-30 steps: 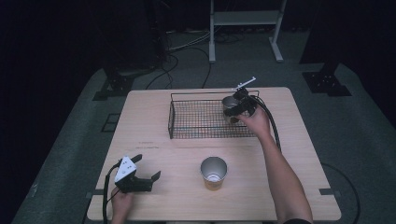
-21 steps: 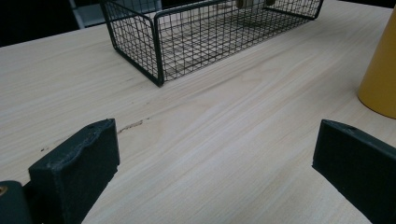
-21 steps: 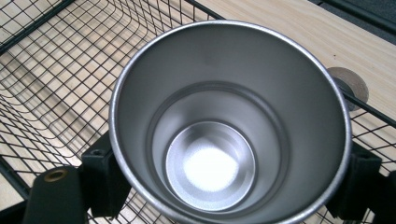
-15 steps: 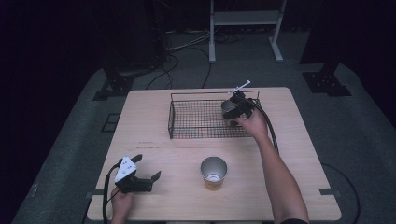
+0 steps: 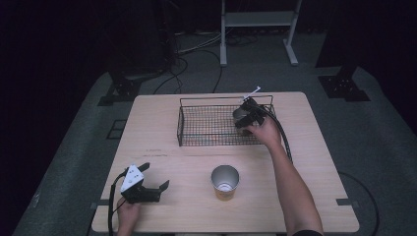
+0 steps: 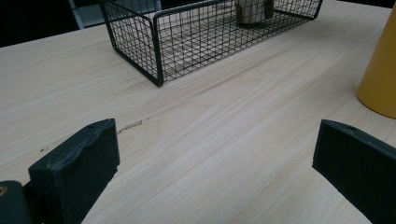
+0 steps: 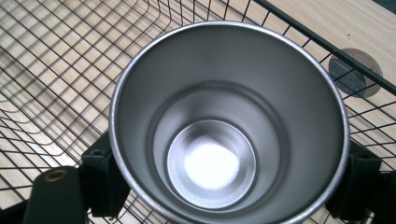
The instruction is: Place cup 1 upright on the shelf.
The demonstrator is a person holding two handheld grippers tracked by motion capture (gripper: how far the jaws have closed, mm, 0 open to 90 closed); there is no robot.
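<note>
A black wire basket stands at the middle back of the wooden table. My right gripper is shut on a steel-lined cup and holds it upright inside the basket's right end. In the right gripper view the cup is empty, with one jaw on each side of its wall and the basket mesh beneath. A second cup, yellow outside and steel inside, stands at the front centre. My left gripper rests open on the table at the front left, with nothing between its jaws.
The left gripper view looks across bare wood to the basket's near corner, the pale cup inside it and the yellow cup's side. A round cable hole sits in the table just beyond the basket. Cables trail off the table.
My right gripper has carried the cup a little down and toward the near side, lower into the basket's right end. The left gripper and the yellow cup have not moved.
</note>
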